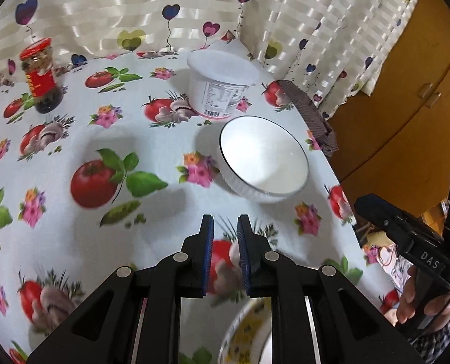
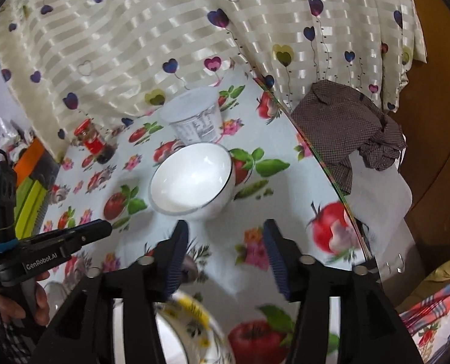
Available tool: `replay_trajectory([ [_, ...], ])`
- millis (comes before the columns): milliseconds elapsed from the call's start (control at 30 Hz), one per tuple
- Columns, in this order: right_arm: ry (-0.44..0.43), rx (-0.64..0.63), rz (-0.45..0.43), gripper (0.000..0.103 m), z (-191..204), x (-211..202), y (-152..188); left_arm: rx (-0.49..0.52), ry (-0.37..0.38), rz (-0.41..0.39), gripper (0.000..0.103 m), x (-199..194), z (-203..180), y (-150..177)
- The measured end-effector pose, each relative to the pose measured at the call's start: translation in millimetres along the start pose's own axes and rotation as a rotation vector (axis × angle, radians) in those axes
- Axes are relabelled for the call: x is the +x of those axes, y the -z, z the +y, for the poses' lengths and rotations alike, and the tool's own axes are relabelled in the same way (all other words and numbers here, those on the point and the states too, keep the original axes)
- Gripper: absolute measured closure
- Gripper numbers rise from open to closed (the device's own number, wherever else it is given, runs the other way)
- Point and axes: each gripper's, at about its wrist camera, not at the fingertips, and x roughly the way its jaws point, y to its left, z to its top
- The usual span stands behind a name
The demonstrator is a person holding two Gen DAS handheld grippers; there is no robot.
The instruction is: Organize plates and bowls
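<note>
On the worktop (image 1: 152, 163) the bowl (image 1: 264, 159) sits ahead of my fingers (image 1: 208, 254), the tub (image 1: 221, 83) just behind it, the jar (image 1: 41, 75) far left.

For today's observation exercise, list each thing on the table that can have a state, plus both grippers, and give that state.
white bowl: upright, empty
white tub: upright, lid on
jar: upright, red cap on
patterned dish: near edge, blurred, contents unclear
brown cloth: crumpled over table edge
left gripper: shut, holding nothing
right gripper: open, holding nothing
</note>
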Motion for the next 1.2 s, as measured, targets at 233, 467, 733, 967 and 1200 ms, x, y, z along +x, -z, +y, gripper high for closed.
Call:
replay_trajectory([
  [233, -0.005, -0.001, 0.057, 0.044, -3, 41, -25, 0.009, 0.034, 0.017, 0.086, 28, 1, -27],
  [467, -0.017, 0.038, 0.079, 0.043, -11, 68, -43, -0.007, 0.037, 0.041, 0.085, 51, 6, -43],
  [733, -0.016, 0.023, 0.138, 0.043, -11, 98, -50, 0.017, 0.013, 0.075, 0.082, 72, 0, -54],
  [967, 0.005, -0.015, 0.146, 0.049, -6, 113, -51, 0.067, -0.027, 0.068, 0.082, 83, -8, -53],
  [1200, 0.006, -0.012, 0.155, 0.073, -8, 124, -51, 0.099, -0.053, 0.049, 0.082, 90, -11, -54],
])
